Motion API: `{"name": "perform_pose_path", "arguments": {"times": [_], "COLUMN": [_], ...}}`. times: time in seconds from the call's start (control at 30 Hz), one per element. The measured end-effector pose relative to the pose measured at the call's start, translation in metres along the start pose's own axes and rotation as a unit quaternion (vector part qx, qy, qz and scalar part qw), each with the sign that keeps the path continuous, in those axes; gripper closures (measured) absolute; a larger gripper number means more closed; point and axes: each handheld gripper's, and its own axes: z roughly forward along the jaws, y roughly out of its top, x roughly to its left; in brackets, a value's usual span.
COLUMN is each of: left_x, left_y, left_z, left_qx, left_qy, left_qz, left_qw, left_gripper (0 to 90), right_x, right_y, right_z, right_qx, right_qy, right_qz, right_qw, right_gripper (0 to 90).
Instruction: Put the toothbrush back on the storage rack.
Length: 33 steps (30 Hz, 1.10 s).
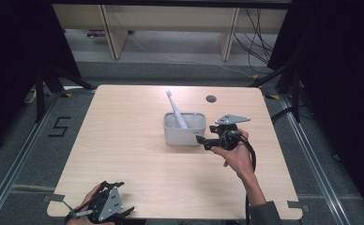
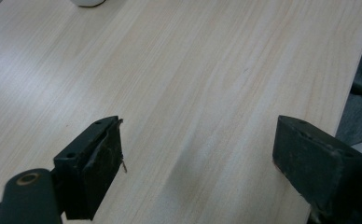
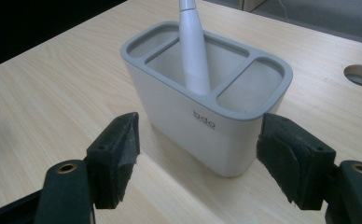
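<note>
I see the pale grey plastic holder with three compartments (image 3: pixel 202 121) standing upright a little right of the middle of the light wooden desk (image 1: pixel 133 154). A white toothbrush with a rounded handle (image 3: pixel 193 46) stands in its middle compartment, leaning toward the far left. My right tongs (image 1: pixel 207 142) sit just beside the holder's right end, pointing at it; in the right gripper view their jaws are spread wide, one to either side of the holder's near corner, and the pads (image 3: pixel 121 154) press on nothing, so they are released. My left tongs (image 1: pixel 106 206) rest at the near left edge of the desk, well apart from the holder, jaws also spread with bare wood between them. A round cable hole (image 1: pixel 211 99) lies in the desk beyond the holder.
</note>
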Motion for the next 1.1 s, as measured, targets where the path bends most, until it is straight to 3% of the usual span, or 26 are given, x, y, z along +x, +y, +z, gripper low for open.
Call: {"name": "perform_pose_path", "arguments": {"times": [0.17,0.37,0.5,0.8,0.87,0.97,1.0,1.1], "left_x": [0.0,0.0,0.0,0.001,0.0,0.0,0.001,0.002], "left_y": [0.0,0.0,0.0,0.0,-0.001,-0.001,0.0,0.0], "left_z": [0.0,-0.001,-0.001,-0.001,0.0,0.0,-0.002,-0.001], "left_qx": [-0.004,-0.002,-0.003,-0.002,-0.003,-0.004,0.003,-0.006], "left_qy": [0.001,0.001,0.002,0.003,0.009,0.01,0.0,0.005], "left_qz": [-0.004,-0.004,-0.005,-0.004,-0.005,-0.007,-0.004,-0.008], "left_qw": [1.0,1.0,1.0,1.0,0.9999,0.9999,1.0,0.9999], "left_gripper": [15.4,15.4,15.4,15.4,15.4,15.4,15.4,15.4], "right_x": [0.003,0.002,0.004,0.001,0.005,0.005,0.006,0.008], "right_y": [-0.006,-0.014,-0.022,-0.039,-0.045,-0.048,-0.052,-0.057], "right_z": [-0.002,-0.006,-0.011,-0.017,-0.018,-0.019,-0.019,-0.019], "right_qx": [0.009,0.004,0.01,0.005,0.0,0.004,0.002,0.002], "right_qy": [0.008,0.006,-0.001,0.0,0.007,0.007,0.006,0.006], "right_qz": [0.002,-0.012,0.005,0.005,0.025,0.013,0.007,0.011], "right_qw": [0.9999,0.9999,0.9999,1.0,0.9997,0.9999,1.0,0.9999], "right_gripper": [29.6,27.2,24.8,21.1,20.6,20.4,20.3,20.3]}}
